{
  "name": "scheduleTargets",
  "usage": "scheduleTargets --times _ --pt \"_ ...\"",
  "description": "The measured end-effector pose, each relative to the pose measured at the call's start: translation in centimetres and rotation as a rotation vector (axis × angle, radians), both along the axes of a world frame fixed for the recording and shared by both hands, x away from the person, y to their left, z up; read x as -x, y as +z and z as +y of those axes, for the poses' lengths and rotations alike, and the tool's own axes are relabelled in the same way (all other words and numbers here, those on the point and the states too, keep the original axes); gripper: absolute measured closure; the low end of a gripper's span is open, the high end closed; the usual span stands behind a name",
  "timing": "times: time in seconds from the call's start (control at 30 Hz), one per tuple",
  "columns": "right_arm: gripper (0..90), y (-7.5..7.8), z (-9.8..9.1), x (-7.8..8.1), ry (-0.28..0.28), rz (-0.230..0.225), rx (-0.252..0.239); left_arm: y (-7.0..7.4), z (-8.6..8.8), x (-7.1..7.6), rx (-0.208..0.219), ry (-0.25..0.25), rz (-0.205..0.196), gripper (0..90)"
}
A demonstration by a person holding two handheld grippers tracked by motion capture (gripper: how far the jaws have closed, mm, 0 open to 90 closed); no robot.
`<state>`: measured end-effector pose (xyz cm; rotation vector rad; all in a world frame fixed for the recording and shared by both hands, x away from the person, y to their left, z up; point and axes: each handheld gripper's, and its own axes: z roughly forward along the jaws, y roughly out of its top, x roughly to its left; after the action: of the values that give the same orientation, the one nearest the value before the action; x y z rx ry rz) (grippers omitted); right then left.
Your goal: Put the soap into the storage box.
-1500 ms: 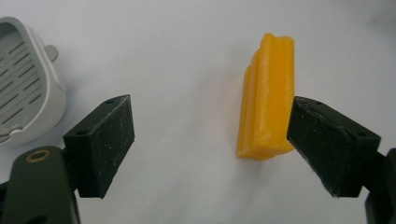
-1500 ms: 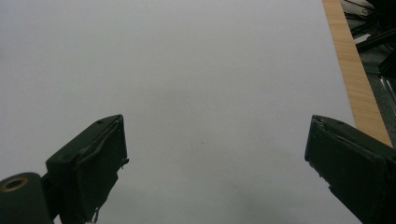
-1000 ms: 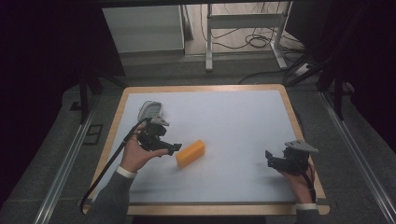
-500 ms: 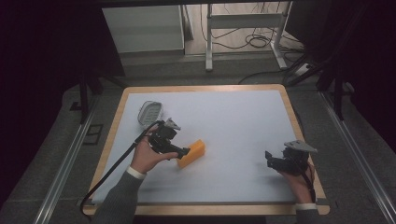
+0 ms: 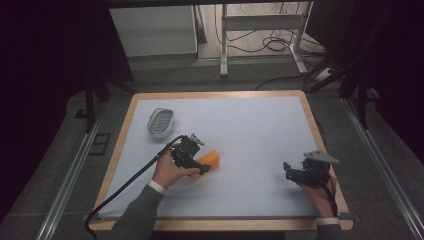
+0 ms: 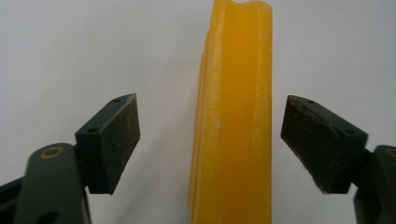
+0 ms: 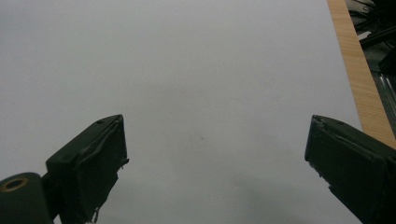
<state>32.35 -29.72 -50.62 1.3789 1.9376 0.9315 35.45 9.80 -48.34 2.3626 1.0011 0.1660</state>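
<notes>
Left gripper view: left hand-held gripper (image 6: 210,144) spread around yellow block (image 6: 236,116) (right hand-held gripper (image 7: 215,163) also spread)

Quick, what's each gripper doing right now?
Left gripper: open, fingers either side of the yellow block, not touching it.
Right gripper: open, holding nothing, over the white table.

The yellow block (image 6: 233,121) is looking waxy and faintly glossy, its long face pitted and flecked with pale specks. The left gripper (image 6: 210,144) is showing matt black plastic jaws faced with rough, grainy pads (image 6: 122,135). The right gripper (image 7: 217,172) pads are looking worn and frayed at the edges. The table (image 5: 260,125) is wearing a smooth, matt pale sheet inside a light wood rim (image 5: 215,94).
</notes>
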Motion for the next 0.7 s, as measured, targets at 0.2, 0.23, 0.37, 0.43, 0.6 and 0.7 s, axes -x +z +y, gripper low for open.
scheduleTargets --times 0.2,0.23,0.37,0.43,0.6,0.7 --pt "5.7 0.0 -0.1 0.0 -0.001 0.002 0.000 -0.4 -0.3 -0.2 0.003 0.001 0.012 30.7" --pt "5.7 -0.1 -0.1 -0.1 -0.004 0.002 0.002 -0.7 -0.4 -0.4 -0.003 0.008 0.023 32.9" --pt "5.7 -0.1 -0.1 0.0 -0.004 0.002 0.000 -1.1 -0.6 -0.6 0.011 0.004 0.053 41.8" --pt "5.7 -0.1 -0.1 0.0 -0.001 0.003 0.000 -1.1 -0.6 -0.6 0.025 -0.005 0.067 48.1" --pt "5.7 -0.1 0.0 0.0 0.000 0.005 0.000 -1.0 -0.7 -0.5 0.031 -0.010 0.071 57.2" --pt "5.7 -0.1 0.1 0.0 -0.001 0.006 0.002 -1.0 -0.7 -0.5 0.031 -0.005 0.065 58.4"
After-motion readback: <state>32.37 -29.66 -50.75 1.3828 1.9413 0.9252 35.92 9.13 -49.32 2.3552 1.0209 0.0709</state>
